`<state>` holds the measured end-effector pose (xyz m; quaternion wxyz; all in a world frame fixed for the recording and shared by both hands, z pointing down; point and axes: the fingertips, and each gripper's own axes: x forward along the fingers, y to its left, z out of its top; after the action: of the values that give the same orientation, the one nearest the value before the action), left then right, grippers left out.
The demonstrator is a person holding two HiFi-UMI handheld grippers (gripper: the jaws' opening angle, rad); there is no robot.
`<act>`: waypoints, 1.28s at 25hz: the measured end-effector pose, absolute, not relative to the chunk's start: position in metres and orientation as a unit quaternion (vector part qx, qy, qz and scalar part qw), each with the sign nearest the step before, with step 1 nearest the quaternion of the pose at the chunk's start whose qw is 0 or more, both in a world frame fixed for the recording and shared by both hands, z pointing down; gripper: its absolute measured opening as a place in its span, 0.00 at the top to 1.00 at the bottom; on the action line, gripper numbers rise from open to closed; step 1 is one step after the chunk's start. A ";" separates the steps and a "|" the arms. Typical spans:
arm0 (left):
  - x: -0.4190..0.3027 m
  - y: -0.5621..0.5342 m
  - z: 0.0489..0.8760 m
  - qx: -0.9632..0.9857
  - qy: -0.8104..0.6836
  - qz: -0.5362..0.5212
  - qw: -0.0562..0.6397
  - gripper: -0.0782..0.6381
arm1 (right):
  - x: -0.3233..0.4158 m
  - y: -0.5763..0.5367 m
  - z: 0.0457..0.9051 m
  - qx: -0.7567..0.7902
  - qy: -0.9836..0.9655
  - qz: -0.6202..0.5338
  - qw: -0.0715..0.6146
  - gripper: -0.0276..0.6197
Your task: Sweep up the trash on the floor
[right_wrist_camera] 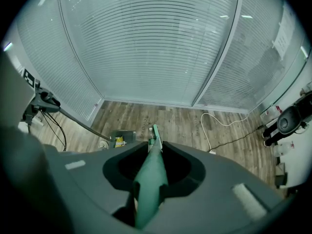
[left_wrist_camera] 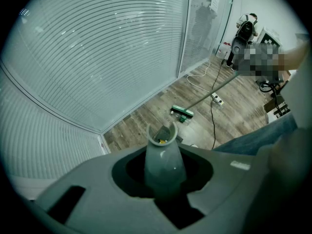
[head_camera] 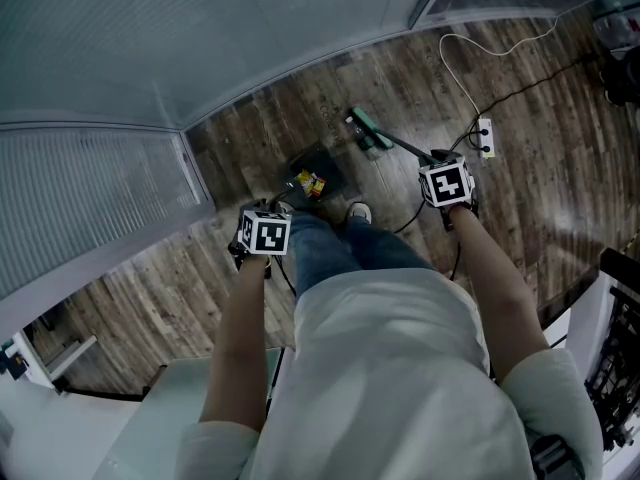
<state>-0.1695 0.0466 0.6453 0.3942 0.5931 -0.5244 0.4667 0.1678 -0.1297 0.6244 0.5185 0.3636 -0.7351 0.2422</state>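
My left gripper [head_camera: 265, 233] is shut on the grey handle [left_wrist_camera: 163, 162] of a dark dustpan [head_camera: 318, 176], which rests on the wood floor just ahead of my feet. Yellow trash [head_camera: 311, 182] lies inside the pan and also shows as yellow trash [right_wrist_camera: 119, 141] in the right gripper view. The right gripper [head_camera: 447, 185] is shut on the green broom handle [right_wrist_camera: 151, 174]. The green broom head [head_camera: 367, 131] sits on the floor a little beyond and right of the pan. A small clear object [left_wrist_camera: 183, 118] lies against the broom head.
Glass walls with blinds [head_camera: 120, 58] meet in a corner close behind the dustpan. A white power strip [head_camera: 485, 136] with a white cable and a black cable lies on the floor at right. My shoe [head_camera: 358, 211] stands beside the pan. White furniture [head_camera: 595, 328] is at lower right.
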 end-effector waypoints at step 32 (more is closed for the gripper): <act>-0.169 0.050 0.648 0.595 -0.526 0.467 0.389 0.76 | 0.122 -0.045 0.618 0.297 -0.752 0.288 0.514 0.80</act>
<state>-0.1692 0.0503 0.6475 0.3888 0.5945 -0.5264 0.4671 0.1225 -0.0452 0.6183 0.5135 0.2967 -0.7520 0.2876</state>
